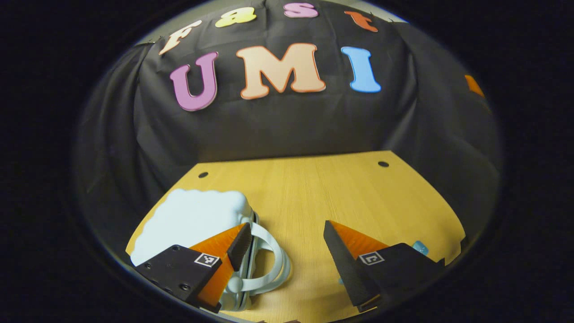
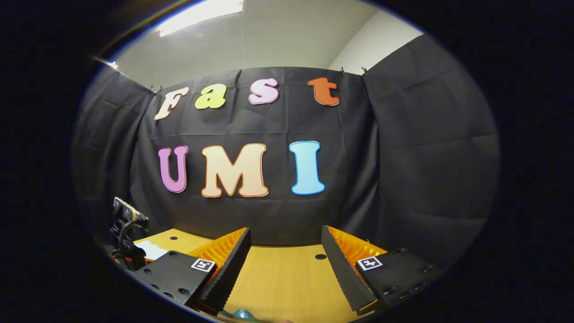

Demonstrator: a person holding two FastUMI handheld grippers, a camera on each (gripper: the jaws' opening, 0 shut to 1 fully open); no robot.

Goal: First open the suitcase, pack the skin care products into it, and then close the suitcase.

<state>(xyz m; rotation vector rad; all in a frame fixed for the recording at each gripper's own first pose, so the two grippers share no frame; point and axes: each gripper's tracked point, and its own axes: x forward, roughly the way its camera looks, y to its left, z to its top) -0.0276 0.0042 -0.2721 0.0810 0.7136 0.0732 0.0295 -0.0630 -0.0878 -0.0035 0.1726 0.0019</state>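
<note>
Left gripper (image 1: 287, 251): fingers spread, nothing between them, low over the table (image 1: 341, 193). Its left finger sits in front of the handle (image 1: 269, 260) of the suitcase (image 1: 193, 220). The pale blue case lies flat at the table's near left and looks closed.

Right gripper (image 2: 284, 264): fingers also spread and empty, held level, pointing toward the wall (image 2: 403, 157).

Step in hand, as I judge it: opening the case. To do it well, bring a finger to the seam beside the handle rather than pinching the handle loop, lift the lid slowly, and use the other gripper to hold the base so the case does not slide.

Count: one suitcase. Products: a small blue item (image 1: 420, 246) shows beside the left gripper's right finger, and a blue-green rounded bit (image 2: 244, 314) at the bottom edge of the right gripper view; whether these are one item or two, cannot tell. Farther left in the right gripper view, the other gripper's body (image 2: 128, 229) with cables.
</note>
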